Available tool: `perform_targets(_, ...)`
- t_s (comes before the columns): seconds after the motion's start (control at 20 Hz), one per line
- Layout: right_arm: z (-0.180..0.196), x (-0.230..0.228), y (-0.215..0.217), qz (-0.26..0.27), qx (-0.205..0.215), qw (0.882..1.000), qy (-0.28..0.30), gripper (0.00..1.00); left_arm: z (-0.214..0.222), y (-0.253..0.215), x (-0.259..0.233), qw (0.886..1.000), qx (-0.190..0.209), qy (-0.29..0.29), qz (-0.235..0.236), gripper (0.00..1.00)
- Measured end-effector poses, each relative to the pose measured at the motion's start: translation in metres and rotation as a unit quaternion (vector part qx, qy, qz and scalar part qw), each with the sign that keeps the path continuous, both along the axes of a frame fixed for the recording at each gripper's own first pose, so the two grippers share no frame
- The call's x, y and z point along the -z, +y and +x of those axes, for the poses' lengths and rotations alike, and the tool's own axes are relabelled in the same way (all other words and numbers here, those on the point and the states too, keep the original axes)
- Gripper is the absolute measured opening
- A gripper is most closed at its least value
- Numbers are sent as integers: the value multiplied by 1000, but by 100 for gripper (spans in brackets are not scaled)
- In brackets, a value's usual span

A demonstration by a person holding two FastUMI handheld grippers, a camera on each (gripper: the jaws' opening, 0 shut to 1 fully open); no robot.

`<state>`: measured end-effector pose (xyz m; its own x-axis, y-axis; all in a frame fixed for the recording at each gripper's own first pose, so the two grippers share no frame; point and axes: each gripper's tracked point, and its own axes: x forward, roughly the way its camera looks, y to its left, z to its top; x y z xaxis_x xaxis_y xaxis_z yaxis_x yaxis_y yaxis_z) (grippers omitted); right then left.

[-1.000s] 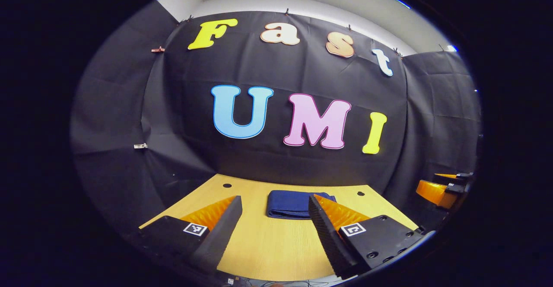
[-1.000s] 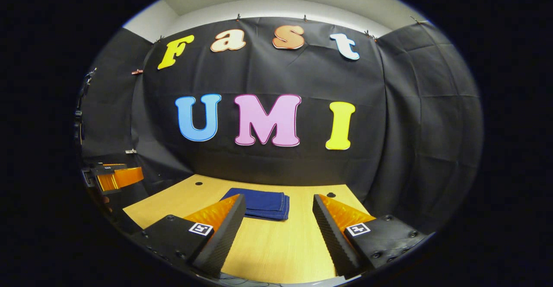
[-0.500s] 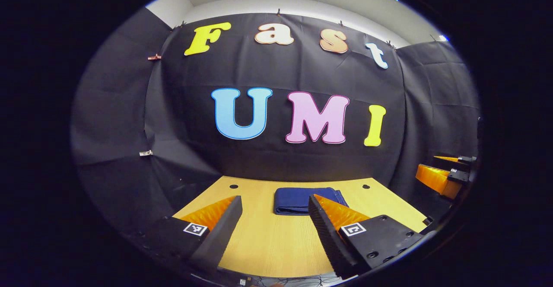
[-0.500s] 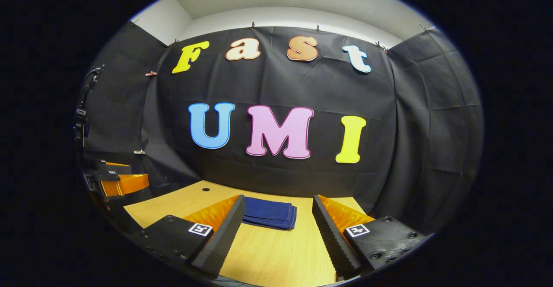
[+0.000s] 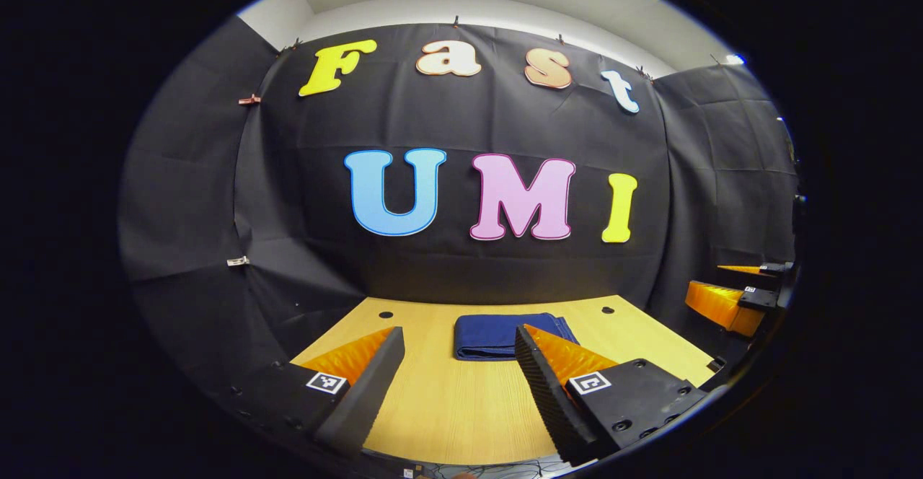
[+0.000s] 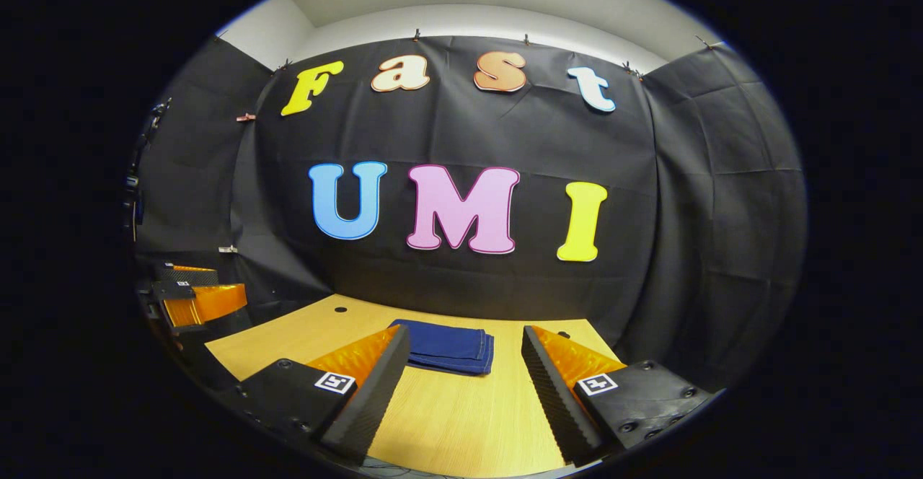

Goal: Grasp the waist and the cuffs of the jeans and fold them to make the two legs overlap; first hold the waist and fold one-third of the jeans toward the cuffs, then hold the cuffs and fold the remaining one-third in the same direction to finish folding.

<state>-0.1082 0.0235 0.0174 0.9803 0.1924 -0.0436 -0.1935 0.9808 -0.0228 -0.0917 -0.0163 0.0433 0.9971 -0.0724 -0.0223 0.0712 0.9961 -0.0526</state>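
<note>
One folded bundle, the jeans (image 5: 505, 335), lies flat on the table (image 5: 447, 407), toward the far side, close to the black cloth wall (image 5: 461, 262). It is a compact dark blue rectangle with several layers stacked; in the right gripper view the jeans (image 6: 447, 345) show their layered edges on the right side. Nothing touches the bundle. The left gripper (image 5: 458, 338) is held above the near part of the table, and its jaws stand wide open with nothing between them; the jeans appear beyond the gap, partly behind the right finger tip. The right gripper (image 6: 464, 335) is also wide open and empty, over the near part of the table, with the jeans seen beyond its left finger. Each gripper also appears in the other view: the right gripper (image 5: 728, 295) at the right edge of the left gripper view, the left gripper (image 6: 195, 295) at the left edge of the right gripper view, both well apart from the jeans. Small dark holes (image 5: 385, 314) are in the table near its far corners.
</note>
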Motion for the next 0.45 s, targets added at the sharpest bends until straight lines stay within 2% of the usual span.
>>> perform_targets(0.2,-5,9,-1,-10,9,1000,10,95,2,4,9,1000,8,8,-11,96)
perform_targets(0.25,-8,12,-1,-12,10,1000,14,91,2,5,14,1000,11,11,-10,96)
perform_targets(0.3,-9,13,1,-15,10,1000,15,95,2,6,17,1000,13,13,-10,96)
perform_targets(0.45,-13,15,2,-20,15,999,19,95,1,6,27,999,24,27,-13,96)
